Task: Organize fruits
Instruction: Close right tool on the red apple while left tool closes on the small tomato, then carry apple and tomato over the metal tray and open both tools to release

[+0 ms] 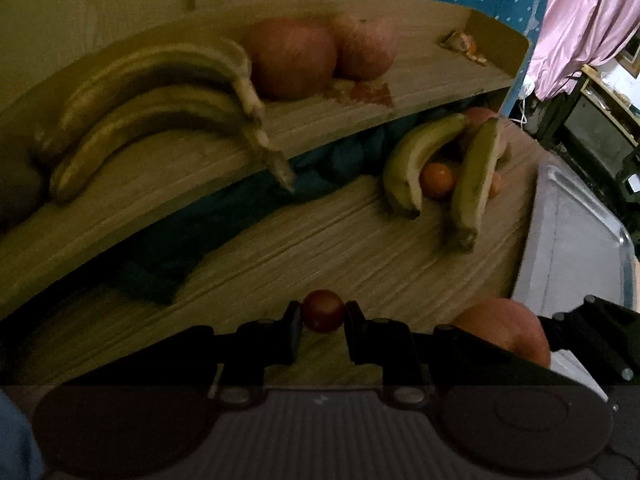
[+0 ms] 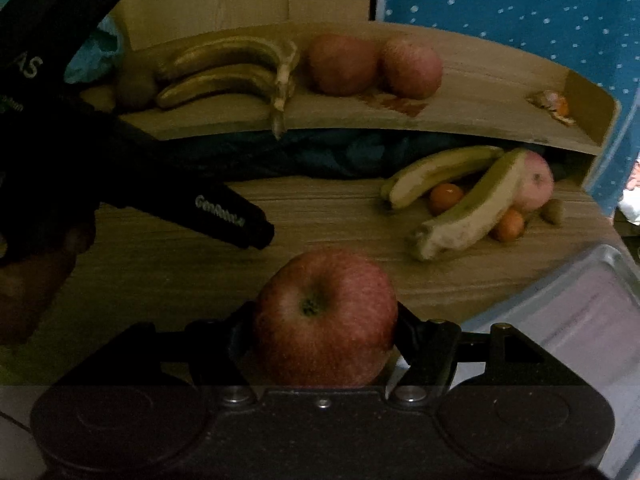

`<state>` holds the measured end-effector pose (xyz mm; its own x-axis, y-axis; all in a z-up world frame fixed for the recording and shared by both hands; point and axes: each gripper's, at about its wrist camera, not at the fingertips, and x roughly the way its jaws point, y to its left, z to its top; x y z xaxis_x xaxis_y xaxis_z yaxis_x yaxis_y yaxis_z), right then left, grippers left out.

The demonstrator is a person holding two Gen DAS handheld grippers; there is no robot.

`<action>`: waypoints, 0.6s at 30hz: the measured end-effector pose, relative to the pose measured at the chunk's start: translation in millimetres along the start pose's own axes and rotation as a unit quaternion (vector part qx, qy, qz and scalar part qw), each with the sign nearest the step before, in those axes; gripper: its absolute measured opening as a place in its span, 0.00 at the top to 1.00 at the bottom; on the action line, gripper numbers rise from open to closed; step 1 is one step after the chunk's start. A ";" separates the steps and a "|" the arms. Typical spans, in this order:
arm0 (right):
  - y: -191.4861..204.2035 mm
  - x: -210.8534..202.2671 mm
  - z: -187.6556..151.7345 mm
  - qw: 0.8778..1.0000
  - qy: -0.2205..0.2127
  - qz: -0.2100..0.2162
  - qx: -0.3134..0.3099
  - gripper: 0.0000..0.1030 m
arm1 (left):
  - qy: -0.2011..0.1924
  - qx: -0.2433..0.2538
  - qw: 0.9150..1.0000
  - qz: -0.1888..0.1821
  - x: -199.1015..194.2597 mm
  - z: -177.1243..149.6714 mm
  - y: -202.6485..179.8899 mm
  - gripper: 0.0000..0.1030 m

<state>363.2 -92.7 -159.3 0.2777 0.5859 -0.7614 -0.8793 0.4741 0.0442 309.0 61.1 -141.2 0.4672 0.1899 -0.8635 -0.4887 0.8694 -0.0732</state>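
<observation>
My left gripper [image 1: 323,314] is shut on a small red round fruit [image 1: 323,309], low over the wooden table [image 1: 320,240]. My right gripper [image 2: 325,332] is shut on a large red apple [image 2: 326,316], stem end up, which also shows in the left wrist view as the apple [image 1: 506,330] at the lower right. On the raised wooden shelf [image 2: 480,92] lie two dark-yellow bananas [image 2: 224,68] and two red apples [image 2: 376,66]. A pile on the table holds two bananas [image 2: 460,196], small oranges [image 2: 446,196], a pale apple [image 2: 536,180] and a kiwi [image 2: 554,211].
A metal tray [image 2: 600,320] sits at the table's right edge. Orange peel [image 2: 554,106] lies at the shelf's right end, with a kiwi [image 2: 134,88] at its left. A dark blue cloth [image 1: 168,248] fills the gap under the shelf. A black finger of the left gripper [image 2: 232,216] crosses the right wrist view.
</observation>
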 end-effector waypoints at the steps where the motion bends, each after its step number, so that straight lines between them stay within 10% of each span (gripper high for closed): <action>1: -1.5 -4.3 -1.7 1.000 -0.002 -0.004 0.005 0.31 | -0.004 0.003 1.000 -0.001 -3.0 0.0 -2.6 0.75; 18: -63.5 -72.2 -38.8 0.994 -0.023 -0.076 0.079 0.31 | -0.034 0.066 0.996 -0.050 -18.6 9.7 -84.8 0.75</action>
<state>384.0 -190.6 -132.2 0.4239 0.5270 -0.7366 -0.7553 0.6545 0.0336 348.9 -11.8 -114.1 0.5600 0.1266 -0.8188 -0.3389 0.9368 -0.0870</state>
